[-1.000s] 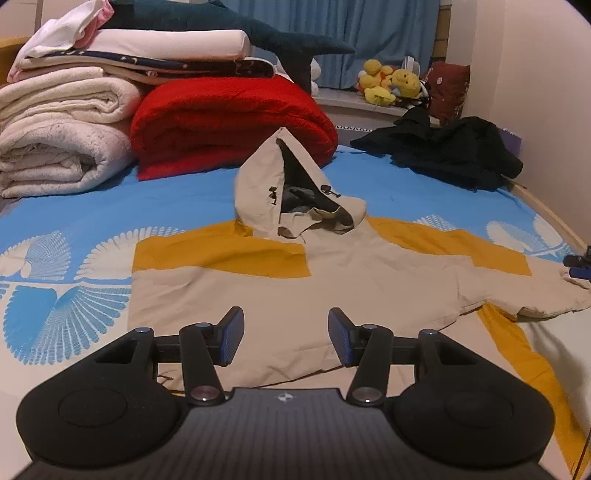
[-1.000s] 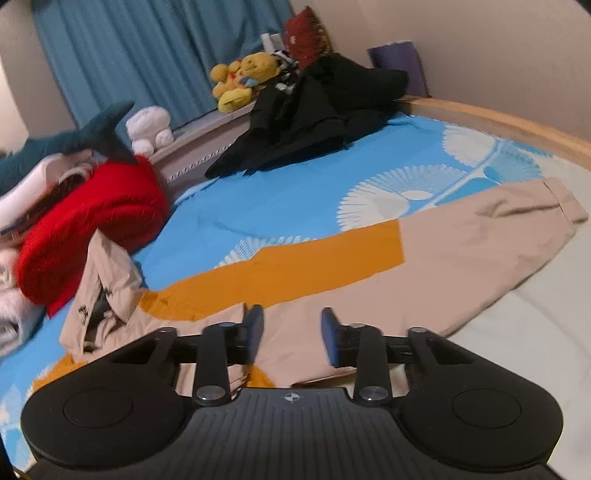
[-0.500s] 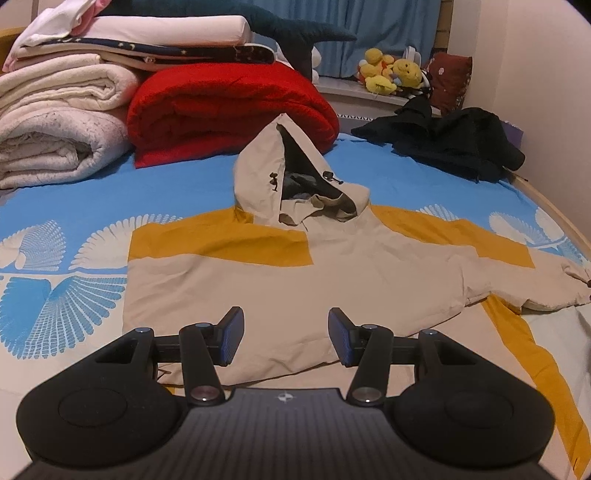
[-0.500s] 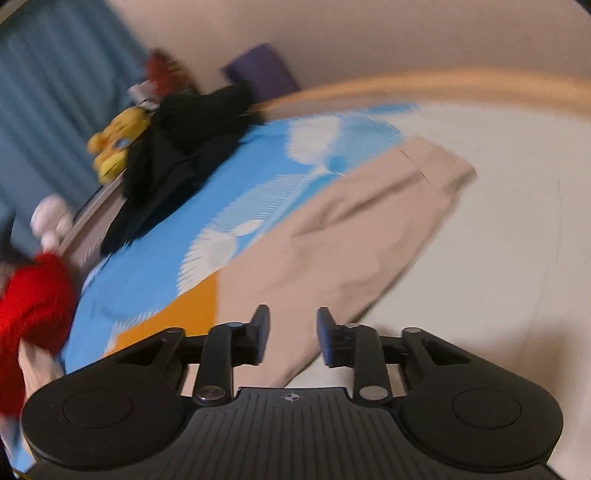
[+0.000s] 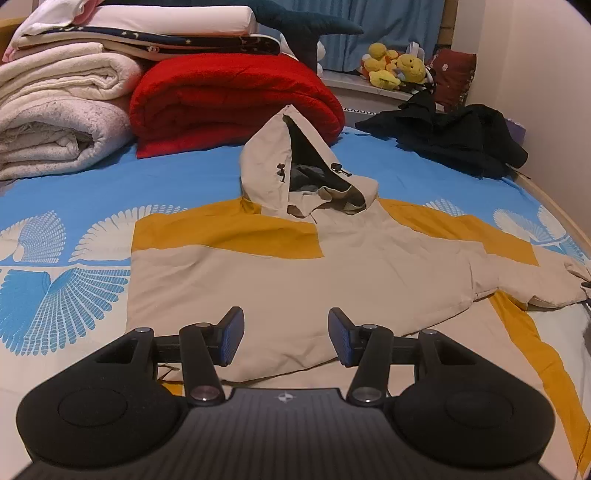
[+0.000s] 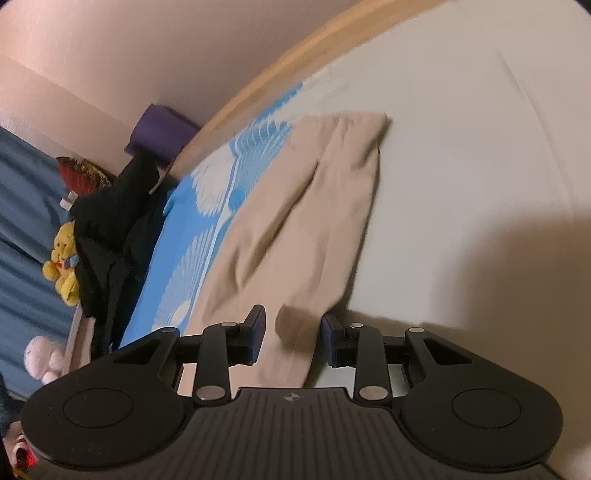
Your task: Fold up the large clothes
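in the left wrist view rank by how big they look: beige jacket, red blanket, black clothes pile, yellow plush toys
1. beige jacket, nearest, so partly perspective
2. red blanket
3. black clothes pile
4. yellow plush toys, farthest away

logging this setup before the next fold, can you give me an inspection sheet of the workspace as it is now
Surface: bed with blue patterned sheet.
Job's things: beige and yellow hooded jacket lying flat, hood up; right sleeve stretched out.
Clutter: red blanket, white blankets, black clothes, plush toys.
Grippers: left gripper open above the hem; right gripper open around the sleeve.
Cables: nothing seen.
Surroundings: blue curtain, pale wall.
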Motion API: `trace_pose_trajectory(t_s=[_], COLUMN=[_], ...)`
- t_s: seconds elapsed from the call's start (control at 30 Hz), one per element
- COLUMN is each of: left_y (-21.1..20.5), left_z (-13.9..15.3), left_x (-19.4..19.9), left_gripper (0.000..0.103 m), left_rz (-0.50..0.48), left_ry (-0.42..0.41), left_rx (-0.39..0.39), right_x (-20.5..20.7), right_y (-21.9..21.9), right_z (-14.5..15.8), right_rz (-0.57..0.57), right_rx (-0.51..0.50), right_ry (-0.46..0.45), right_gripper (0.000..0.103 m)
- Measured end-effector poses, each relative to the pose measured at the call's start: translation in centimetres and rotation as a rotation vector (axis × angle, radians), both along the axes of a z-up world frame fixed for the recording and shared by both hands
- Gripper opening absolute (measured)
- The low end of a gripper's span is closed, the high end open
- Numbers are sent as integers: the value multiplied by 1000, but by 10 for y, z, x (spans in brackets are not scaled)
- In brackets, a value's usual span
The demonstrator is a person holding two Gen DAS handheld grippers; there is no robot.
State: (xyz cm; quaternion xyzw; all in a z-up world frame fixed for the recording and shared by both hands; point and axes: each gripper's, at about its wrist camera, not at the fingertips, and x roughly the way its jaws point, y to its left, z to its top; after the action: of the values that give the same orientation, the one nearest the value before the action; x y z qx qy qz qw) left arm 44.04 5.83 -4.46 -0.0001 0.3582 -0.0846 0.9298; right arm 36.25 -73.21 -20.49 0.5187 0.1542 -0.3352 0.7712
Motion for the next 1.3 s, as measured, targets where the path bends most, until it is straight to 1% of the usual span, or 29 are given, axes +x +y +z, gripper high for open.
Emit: trace_pose_trajectory(t_s=[0.13,0.17,0.2,0.27,0.3,0.37,0.4,0.47,0.5,0.53,0.57,0.63,0.67,0.7,0.73,0.77,0.8,0.83,0.9,0.93,0.97,1.03,1.07,1.1,1.13,1.17,1.2,1.27,1.3], left_y=[4,7,9,16,20,27,31,40,44,49,54,66,72,78,84,90,96,101,112,116,120,126,128,131,132,133,134,134,133], left_z=[2,4,5,9,11,17,19,25,28,31,33,38,40,42,44,45,46,46,45,44,44,41,39,36,33,29,24,12,6], left_x=[2,2,3,4,4,4,4,4,4,4,4,4,5,6,6,7,8,8,8,9,9,10,11,11,12,13,14,17,19], left_gripper=[56,56,56,56,56,56,56,56,56,56,56,56,56,56,56,56,56,56,56,56,56,54,54,50,38,31,20,19,19], left_rz=[-1,5,12,31,40,60,70,86,95,103,112,134,146,158,168,181,195,209,233,242,249,261,263,267,270,273,271,270,274], left_ry=[-6,-7,-8,-13,-15,-20,-24,-29,-32,-35,-39,-45,-46,-47,-47,-45,-40,-34,-19,-10,-5,7,14,21,26,33,45,62,71], left_rx=[6,-1,-7,-21,-27,-44,-55,-74,-83,-92,-102,-119,-125,-135,-145,-157,-167,-176,-200,-211,-221,-242,-251,-261,-271,-286,-301,-317,-320], right_x=[17,21,26,43,54,75,84,104,109,112,112,107,105,104,102,100,98,89,66,54,44,34,25,20,15,11,9,8,11], right_y=[-11,-10,-8,6,20,52,75,139,172,211,248,326,359,389,418,445,465,485,504,508,505,493,489,485,480,475,470,463,460], right_z=[15,22,31,58,76,110,128,168,184,200,215,236,241,244,243,239,236,233,234,237,239,242,243,243,239,235,228,207,195], right_rz=[-11,-7,-4,19,43,94,138,278,349,438,521,697,789,887,995,1118,1220,1304,1372,1371,1339,1282,1243,1196,1155,1128,1104,1076,1059], right_rx=[-59,-87,-128,-263,-351,-515,-589,-742,-795,-830,-844,-848,-820,-769,-692,-600,-532,-482,-463,-467,-459,-404,-393,-396,-397,-396,-392,-383,-378], right_ry=[83,106,133,203,231,260,250,195,157,94,26,-96,-146,-188,-224,-237,-225,-218,-213,-191,-171,-152,-143,-130,-123,-117,-113,-98,-68], right_gripper=[32,21,16,11,9,6,4,3,3,3,3,4,4,9,12,27,31,32,34,34,35,38,38,39,41,41,41,41,41])
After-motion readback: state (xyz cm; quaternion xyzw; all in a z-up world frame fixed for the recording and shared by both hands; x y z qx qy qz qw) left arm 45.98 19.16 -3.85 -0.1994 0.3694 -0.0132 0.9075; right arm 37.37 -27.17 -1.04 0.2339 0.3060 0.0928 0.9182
